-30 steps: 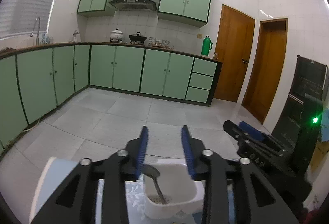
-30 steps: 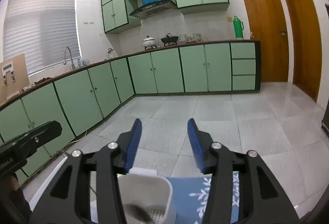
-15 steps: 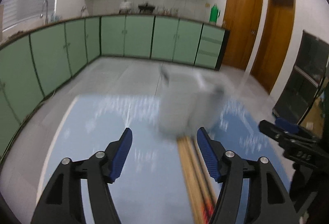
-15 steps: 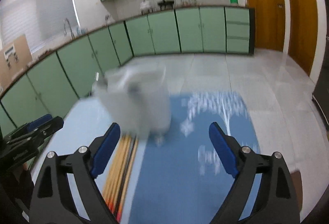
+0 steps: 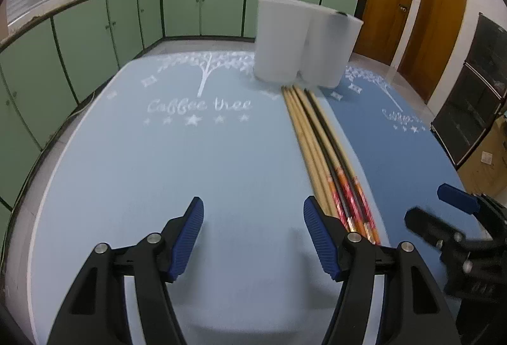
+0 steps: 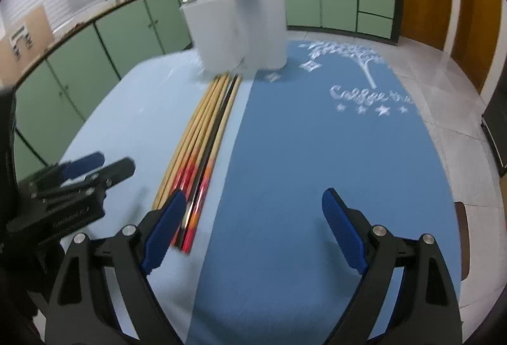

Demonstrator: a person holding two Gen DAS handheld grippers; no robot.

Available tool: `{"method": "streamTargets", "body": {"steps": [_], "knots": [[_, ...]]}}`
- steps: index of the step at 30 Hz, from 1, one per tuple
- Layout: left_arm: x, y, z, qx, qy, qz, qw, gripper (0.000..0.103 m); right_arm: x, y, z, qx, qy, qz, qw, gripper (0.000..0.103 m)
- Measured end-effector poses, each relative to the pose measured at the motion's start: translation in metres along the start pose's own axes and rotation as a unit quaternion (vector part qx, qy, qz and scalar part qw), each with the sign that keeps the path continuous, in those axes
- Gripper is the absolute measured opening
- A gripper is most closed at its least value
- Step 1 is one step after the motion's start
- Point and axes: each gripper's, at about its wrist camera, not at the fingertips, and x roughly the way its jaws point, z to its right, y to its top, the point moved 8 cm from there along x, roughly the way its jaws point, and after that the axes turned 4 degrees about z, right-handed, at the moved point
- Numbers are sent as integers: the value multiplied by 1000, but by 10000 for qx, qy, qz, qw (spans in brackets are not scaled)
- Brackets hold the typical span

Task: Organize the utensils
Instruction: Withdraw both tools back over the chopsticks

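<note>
A white two-compartment utensil holder (image 5: 304, 44) stands upright at the far end of the table; it also shows in the right wrist view (image 6: 240, 31). A bundle of several long chopsticks (image 5: 320, 148), wooden with red and black ends, lies flat, running from the holder toward me; it also shows in the right wrist view (image 6: 202, 139). My left gripper (image 5: 252, 234) is open and empty, low over the light blue mat, just left of the chopstick ends. My right gripper (image 6: 253, 231) is open and empty, just right of the chopstick ends.
A light blue placemat (image 5: 158, 170) and a darker blue placemat (image 6: 317, 155), both printed with a white tree and lettering, cover the table. Green kitchen cabinets (image 5: 95, 28) and wooden doors (image 5: 412, 12) stand beyond the table. The right gripper (image 5: 459, 237) shows in the left wrist view.
Both grippers have drawn back from above the holder and tilted down to the table. Both have opened wider. The chopsticks have come into view.
</note>
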Motion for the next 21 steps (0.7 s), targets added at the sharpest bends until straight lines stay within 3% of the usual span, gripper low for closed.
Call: {"method": "streamTargets", "body": {"steps": [9, 21], "knots": [[0, -17, -7, -19, 70, -149, 9999, 64, 10, -20, -6, -356, -241, -269, 9987, 82], [1, -20, -4, 50, 107, -154, 9998, 66, 7, -23, -10, -577, -335, -246, 9975, 81]]}}
